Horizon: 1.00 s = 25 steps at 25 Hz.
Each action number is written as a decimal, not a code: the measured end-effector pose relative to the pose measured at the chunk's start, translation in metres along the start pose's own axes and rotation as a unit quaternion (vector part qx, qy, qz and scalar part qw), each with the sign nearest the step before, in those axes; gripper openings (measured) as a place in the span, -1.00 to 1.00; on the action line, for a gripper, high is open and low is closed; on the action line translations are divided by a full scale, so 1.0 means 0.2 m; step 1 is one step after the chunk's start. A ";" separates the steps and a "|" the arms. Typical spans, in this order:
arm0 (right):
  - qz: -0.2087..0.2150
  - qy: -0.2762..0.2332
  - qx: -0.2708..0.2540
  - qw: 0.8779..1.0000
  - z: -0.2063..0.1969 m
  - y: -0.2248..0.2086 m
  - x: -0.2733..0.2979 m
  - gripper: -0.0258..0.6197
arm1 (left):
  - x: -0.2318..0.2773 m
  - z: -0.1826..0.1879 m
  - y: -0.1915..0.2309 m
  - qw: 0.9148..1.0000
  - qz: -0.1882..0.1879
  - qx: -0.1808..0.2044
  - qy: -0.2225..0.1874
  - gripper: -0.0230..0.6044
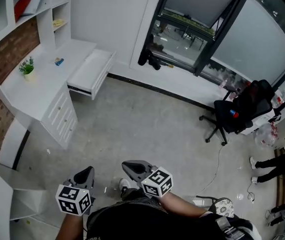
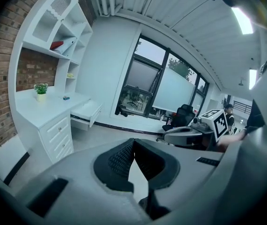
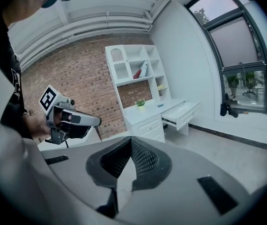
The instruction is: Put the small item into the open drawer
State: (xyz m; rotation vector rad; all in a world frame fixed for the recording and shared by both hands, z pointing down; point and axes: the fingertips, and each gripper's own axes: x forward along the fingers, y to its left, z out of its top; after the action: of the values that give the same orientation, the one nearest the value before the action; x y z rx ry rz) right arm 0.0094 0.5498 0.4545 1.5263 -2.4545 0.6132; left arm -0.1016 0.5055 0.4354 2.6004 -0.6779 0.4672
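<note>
Nearest me, my left tongs (image 1: 84, 175) and right tongs (image 1: 135, 167) are both pressed together with nothing between them, held side by side above the grey floor (image 1: 147, 129). Well beyond, the open drawer (image 1: 91, 73) juts from the white desk (image 1: 35, 91). The small blue item (image 1: 59, 61) lies on the desktop beside it, near a potted plant (image 1: 27, 68).

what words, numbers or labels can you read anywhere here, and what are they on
No text reads clearly in any view.
White print on the person's black shirt: too blurred to read.
The marker cubes: only black-and-white square patterns, no letters or numbers.
</note>
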 end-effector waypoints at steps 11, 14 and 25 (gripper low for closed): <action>0.048 0.009 -0.002 0.999 0.16 -0.54 0.07 -0.91 | 0.56 0.24 -0.06 1.000 0.018 0.010 0.013 -0.87; 0.054 0.013 -0.001 0.998 0.17 -0.65 0.06 -0.91 | 0.65 0.30 -0.07 1.000 0.024 0.012 0.012 -0.87; 0.057 0.039 0.008 0.998 0.15 -0.85 0.18 -0.91 | 0.75 0.33 0.14 0.998 0.065 -0.012 0.014 -0.87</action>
State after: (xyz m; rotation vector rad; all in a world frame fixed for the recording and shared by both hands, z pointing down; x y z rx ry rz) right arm 0.1468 0.4421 0.4825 1.3485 -2.4959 0.7007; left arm 0.0221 0.3943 0.4491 2.5325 -0.8406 0.5312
